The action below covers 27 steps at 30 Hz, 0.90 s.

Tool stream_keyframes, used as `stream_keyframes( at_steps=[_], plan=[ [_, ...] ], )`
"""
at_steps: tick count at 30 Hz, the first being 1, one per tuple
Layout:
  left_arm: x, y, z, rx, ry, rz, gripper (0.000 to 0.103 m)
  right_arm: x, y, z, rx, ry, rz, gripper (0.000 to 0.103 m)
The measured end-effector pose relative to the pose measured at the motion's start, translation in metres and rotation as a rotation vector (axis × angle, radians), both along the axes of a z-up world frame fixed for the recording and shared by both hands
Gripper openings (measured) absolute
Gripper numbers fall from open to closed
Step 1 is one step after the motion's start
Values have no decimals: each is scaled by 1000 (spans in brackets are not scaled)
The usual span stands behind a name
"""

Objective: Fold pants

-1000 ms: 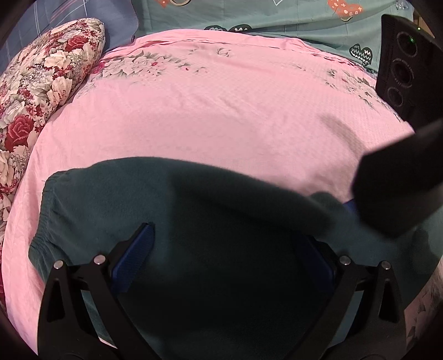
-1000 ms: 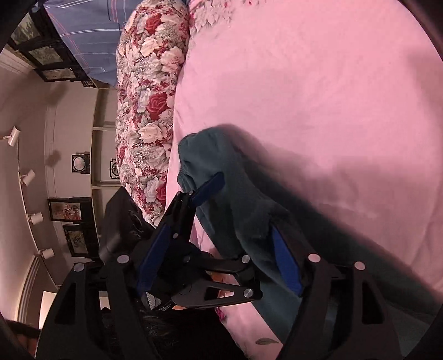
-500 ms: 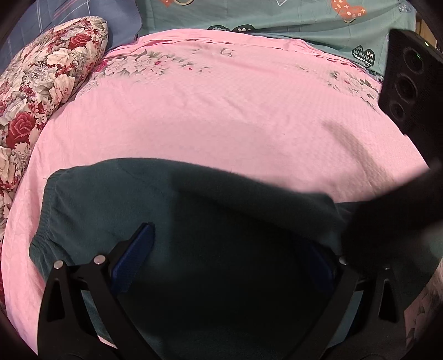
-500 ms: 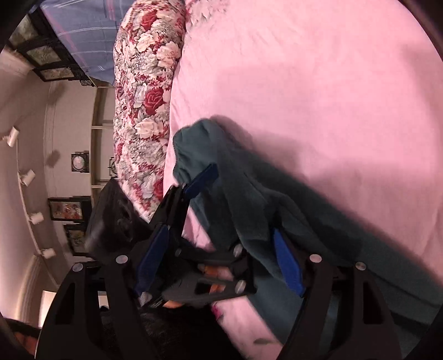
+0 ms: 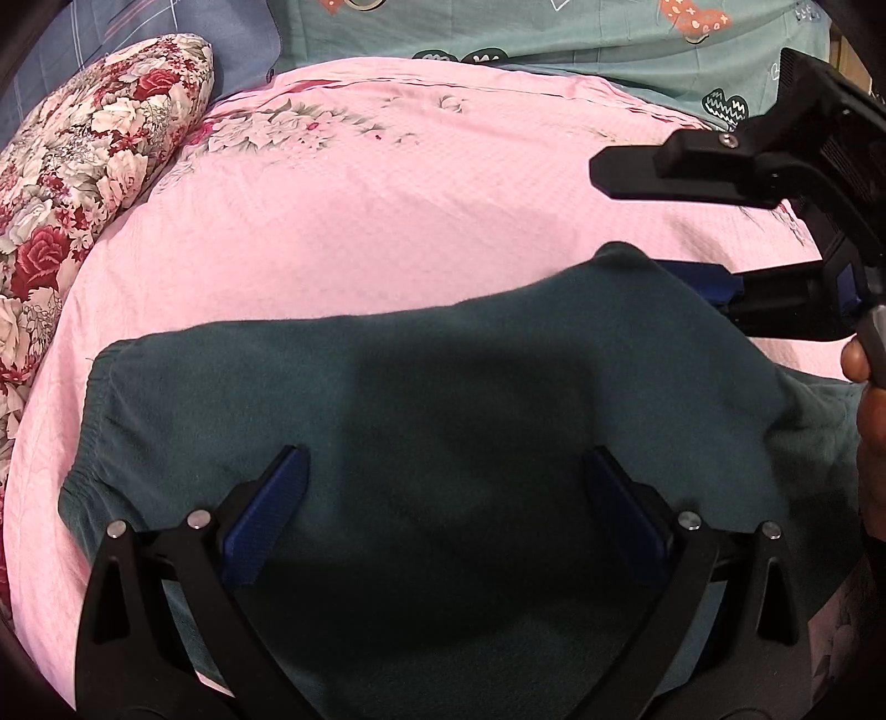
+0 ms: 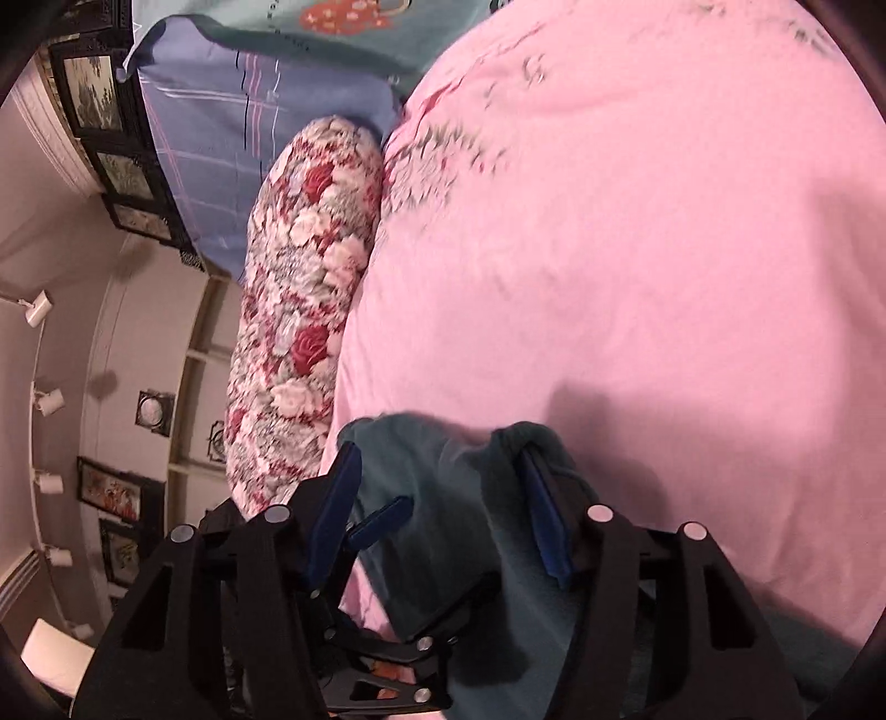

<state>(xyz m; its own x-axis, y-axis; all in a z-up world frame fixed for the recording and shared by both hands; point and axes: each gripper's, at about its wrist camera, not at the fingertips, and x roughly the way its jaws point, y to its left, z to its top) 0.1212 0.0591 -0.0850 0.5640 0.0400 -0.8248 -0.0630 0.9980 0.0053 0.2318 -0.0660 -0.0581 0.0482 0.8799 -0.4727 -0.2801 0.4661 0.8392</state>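
Dark teal pants (image 5: pixel 421 421) lie on the pink bed sheet (image 5: pixel 387 221), with the elastic waistband (image 5: pixel 88 437) at the left. My left gripper (image 5: pixel 443 487) is open, its blue pads spread wide over the cloth. My right gripper (image 6: pixel 437 498) is open too, tilted sideways, with a raised fold of the pants (image 6: pixel 470 498) between its blue pads; cloth drapes over the right pad (image 6: pixel 545 520). In the left wrist view the right gripper (image 5: pixel 720 232) comes in from the right, its lower finger under a lifted hump of cloth.
A red floral pillow (image 5: pixel 72 183) lies along the left of the bed. A teal patterned quilt (image 5: pixel 554 27) and a blue plaid cloth (image 6: pixel 232 133) lie at the far end. A wall with framed pictures (image 6: pixel 111 487) shows in the right wrist view.
The right gripper has swung up and back to the right, lifting a fold of the pants into a hump. The left gripper has stayed in place, open over the cloth.
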Motion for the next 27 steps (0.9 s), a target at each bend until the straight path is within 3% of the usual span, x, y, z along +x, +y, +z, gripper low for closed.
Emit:
stream_keyframes(
  at_steps=[6, 10, 13, 17, 19, 21, 27],
  plan=[
    [0, 0, 0, 0, 1, 0, 101, 11, -7, -5, -21, -21, -41, 60],
    [0, -1, 0, 1, 0, 0, 101, 12, -21, 18, -2, -64, -83, 60],
    [0, -1, 0, 0, 0, 0, 101, 4, -8, 32, -4, -65, -22, 60],
    [0, -1, 0, 0, 0, 1, 101, -5, 25, 6, -153, -3, 36, 59],
    [1, -1, -1, -1, 5, 1, 101, 3, 27, -15, -178, 40, 12, 45],
    [2, 0, -1, -1, 8, 1, 101, 12, 24, -21, -167, 21, -4, 33],
    [1, -1, -2, -1, 3, 1, 101, 5, 18, -14, -153, 26, -5, 37]
  ],
)
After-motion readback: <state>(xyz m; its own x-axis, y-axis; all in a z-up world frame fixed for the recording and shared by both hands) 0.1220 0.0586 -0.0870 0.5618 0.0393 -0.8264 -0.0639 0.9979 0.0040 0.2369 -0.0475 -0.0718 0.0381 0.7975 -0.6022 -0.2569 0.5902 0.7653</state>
